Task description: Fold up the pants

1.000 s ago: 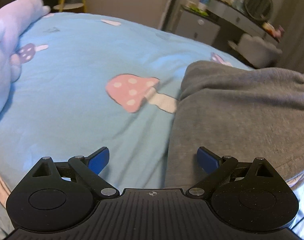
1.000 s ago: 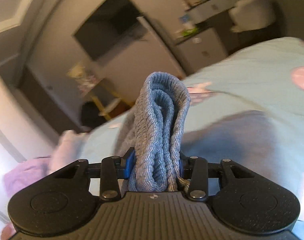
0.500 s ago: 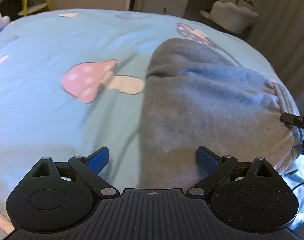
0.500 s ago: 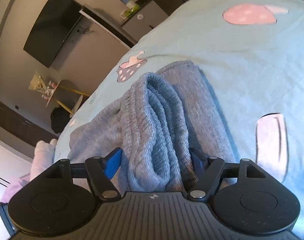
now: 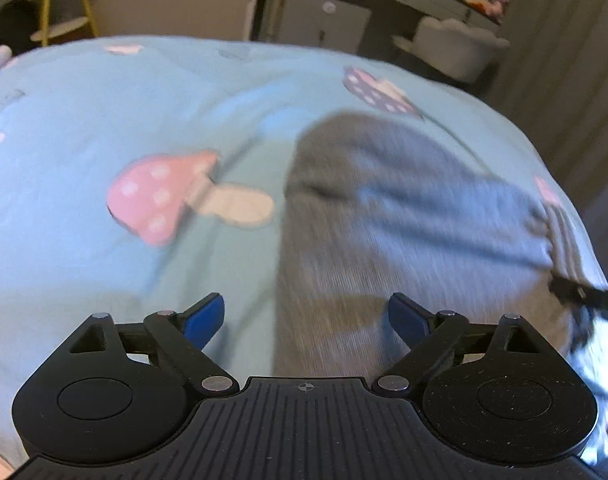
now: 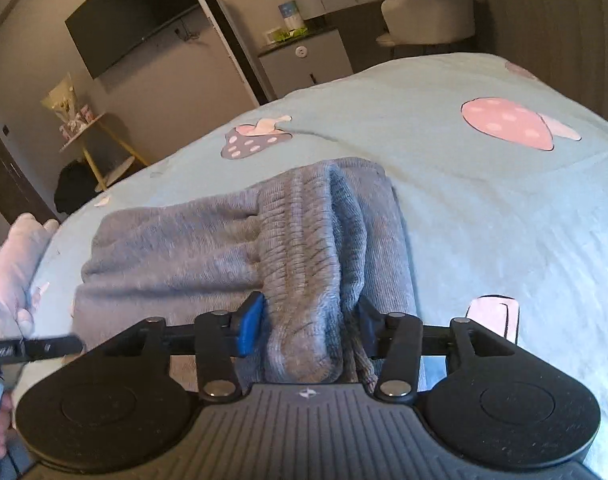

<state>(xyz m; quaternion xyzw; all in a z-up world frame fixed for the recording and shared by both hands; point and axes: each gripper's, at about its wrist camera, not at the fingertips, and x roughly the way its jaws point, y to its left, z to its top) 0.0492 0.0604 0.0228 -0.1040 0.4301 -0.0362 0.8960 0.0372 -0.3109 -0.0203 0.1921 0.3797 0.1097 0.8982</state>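
On the blue mushroom-print bed the grey pants lie doubled into a compact stack; the right tool clamps the ribbed waistband laid on top. The left tool hangs spread and empty over the near edge; the fold seems nearly done, though blur hides its neatness; release and smoothing remain.

Both wrist views look forward, low and close over the bed; each faces the grey sweatpants from a different side, sharing the dresser beyond

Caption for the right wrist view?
Right gripper around the ribbed waistband of grey pants folded on a mushroom-print bedsheet.
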